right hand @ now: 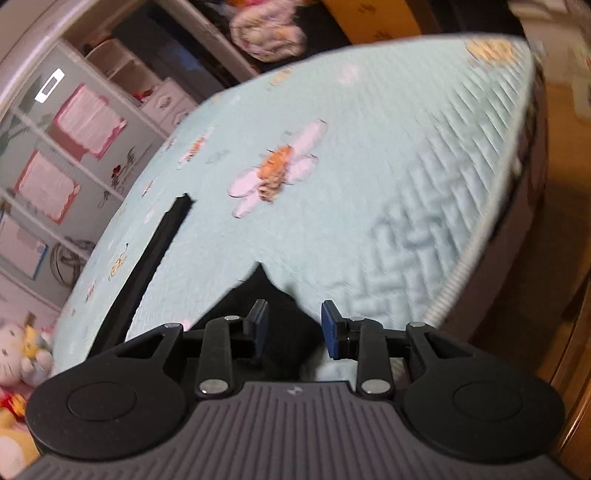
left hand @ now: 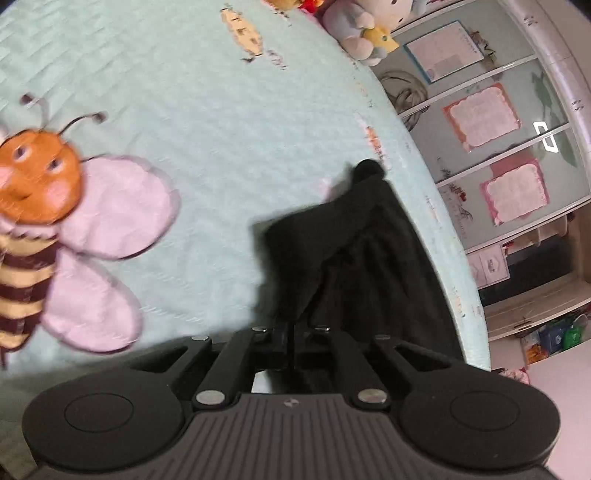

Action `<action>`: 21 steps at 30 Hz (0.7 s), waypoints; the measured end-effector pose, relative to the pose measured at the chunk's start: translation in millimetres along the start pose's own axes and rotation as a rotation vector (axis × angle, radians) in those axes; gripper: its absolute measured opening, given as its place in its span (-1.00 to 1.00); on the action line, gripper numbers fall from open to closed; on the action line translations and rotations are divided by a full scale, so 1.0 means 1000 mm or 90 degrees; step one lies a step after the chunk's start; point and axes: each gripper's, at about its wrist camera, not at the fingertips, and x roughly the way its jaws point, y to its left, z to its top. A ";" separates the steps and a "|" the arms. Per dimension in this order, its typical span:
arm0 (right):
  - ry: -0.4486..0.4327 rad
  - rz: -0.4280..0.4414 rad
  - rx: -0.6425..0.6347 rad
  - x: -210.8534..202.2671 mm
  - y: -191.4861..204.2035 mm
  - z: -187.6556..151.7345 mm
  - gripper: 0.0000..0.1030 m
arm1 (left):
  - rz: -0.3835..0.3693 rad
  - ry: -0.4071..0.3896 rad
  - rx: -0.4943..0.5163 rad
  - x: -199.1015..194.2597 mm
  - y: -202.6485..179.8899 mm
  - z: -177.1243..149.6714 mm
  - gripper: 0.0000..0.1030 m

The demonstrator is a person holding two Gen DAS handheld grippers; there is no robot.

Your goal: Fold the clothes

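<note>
A black garment (left hand: 369, 266) lies on the pale green quilted bedspread (left hand: 221, 147), near the bed's right edge in the left wrist view. My left gripper (left hand: 291, 332) is shut, and a raised fold of the black cloth runs up into its fingertips. In the right wrist view my right gripper (right hand: 295, 325) stands open. A pointed corner of the black garment (right hand: 266, 291) lies between and below its blue pads (right hand: 330, 328), which do not press on it. A long black strip of the garment (right hand: 155, 258) stretches across the bedspread (right hand: 369, 166) to the left.
A bee figure (left hand: 37, 221) with pink wings lies on the spread at the left. Plush toys (left hand: 362, 33) sit at the bed's far end. Cupboard doors with pink sheets (left hand: 498, 147) stand beside the bed. The bed edge (right hand: 480, 240) drops to a wooden floor (right hand: 535, 277).
</note>
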 end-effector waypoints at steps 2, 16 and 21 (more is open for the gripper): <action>0.010 0.011 -0.034 0.008 0.017 -0.002 -0.36 | -0.006 -0.003 0.001 -0.005 0.006 -0.001 -0.94; 0.239 0.238 -0.134 0.124 0.175 -0.077 -0.36 | -0.050 -0.075 0.084 -0.054 -0.046 0.019 -0.58; 0.285 0.299 -0.167 0.165 0.228 -0.100 -0.36 | -0.135 0.009 0.190 -0.009 -0.109 0.029 -0.58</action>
